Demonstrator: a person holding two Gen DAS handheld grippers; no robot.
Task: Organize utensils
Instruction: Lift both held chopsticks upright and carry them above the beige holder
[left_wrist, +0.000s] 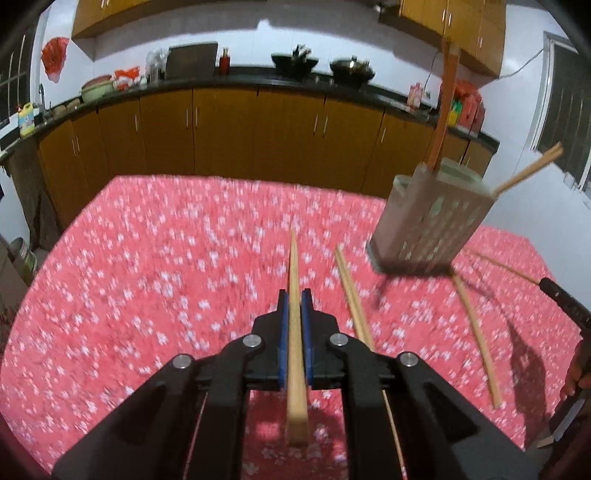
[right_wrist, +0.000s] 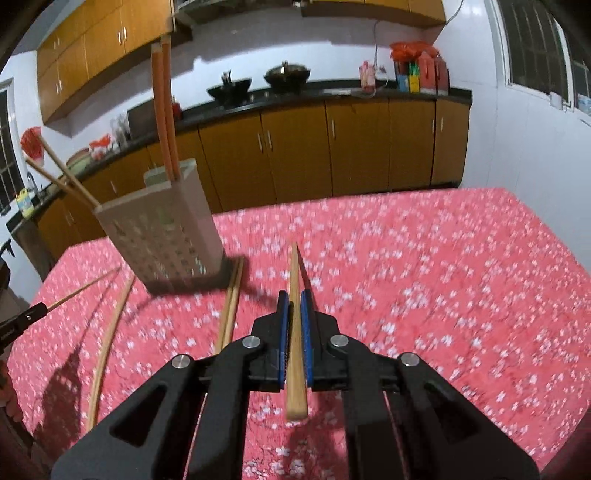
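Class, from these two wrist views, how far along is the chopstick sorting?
Done: four chopsticks stand in the holder.
In hand: left gripper and right gripper each clamp one chopstick.
Left: a pair and one more chopstick lie on the tablecloth.

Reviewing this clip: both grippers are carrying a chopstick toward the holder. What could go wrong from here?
1. The left hand-held gripper clamps its chopstick mid-length, so the stick could pivot or slip during insertion.
2. The holder already carries upright orange chopsticks and a leaning pair; an incoming tip may strike them or the rim.
3. The right hand-held gripper with its chopstick heads for the same holder, so the two could collide.
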